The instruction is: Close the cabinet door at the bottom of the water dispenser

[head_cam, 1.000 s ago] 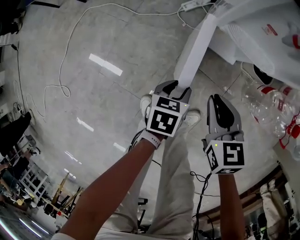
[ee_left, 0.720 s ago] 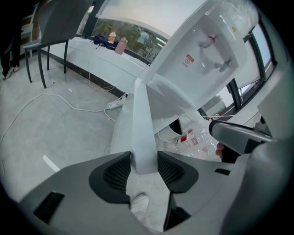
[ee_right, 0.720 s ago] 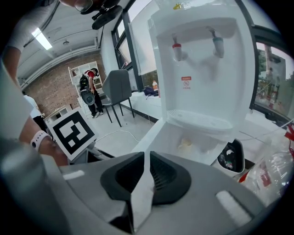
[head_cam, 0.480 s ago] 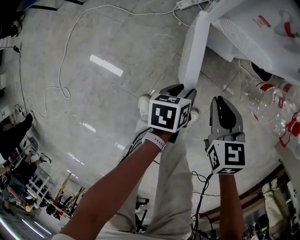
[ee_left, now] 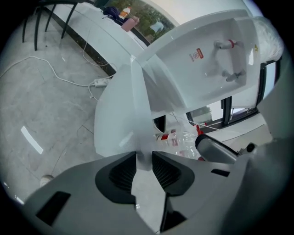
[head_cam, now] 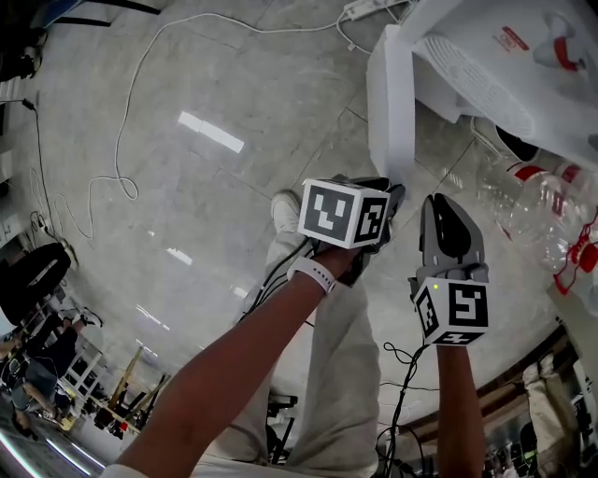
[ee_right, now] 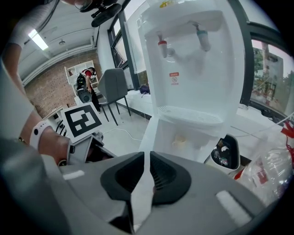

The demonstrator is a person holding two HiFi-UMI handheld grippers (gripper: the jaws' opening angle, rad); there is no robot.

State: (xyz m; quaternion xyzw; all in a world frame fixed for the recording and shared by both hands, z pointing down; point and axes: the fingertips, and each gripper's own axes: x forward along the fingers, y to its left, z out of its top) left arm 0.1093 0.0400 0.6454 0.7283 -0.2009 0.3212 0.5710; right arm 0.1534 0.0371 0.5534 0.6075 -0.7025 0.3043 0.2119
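The white water dispenser (head_cam: pixel 495 65) stands at the upper right, with its taps and drip tray in the right gripper view (ee_right: pixel 193 69). Its bottom cabinet door (head_cam: pixel 391 103) is a white panel, partly swung out from the open cabinet (ee_right: pixel 183 137). My left gripper (head_cam: pixel 392 191) is at the door's free lower edge. In the left gripper view that edge (ee_left: pixel 121 114) fills the gap between the closing jaws (ee_left: pixel 144 160). My right gripper (head_cam: pixel 448 210) hangs just to the right, apart from the door, its jaws (ee_right: pixel 146 160) nearly together with nothing between them.
A clear bag of plastic bottles (head_cam: pixel 542 210) lies right of the dispenser, with a small bin (ee_right: pixel 225 153) beside it. A power strip (head_cam: pixel 369 9) and a long white cable (head_cam: pixel 140 75) run over the tiled floor. The person's shoe (head_cam: pixel 288 210) is under the left gripper.
The left gripper has rolled and moved right along with the door's edge. The door has swung nearer the dispenser. The right gripper has shifted only slightly.
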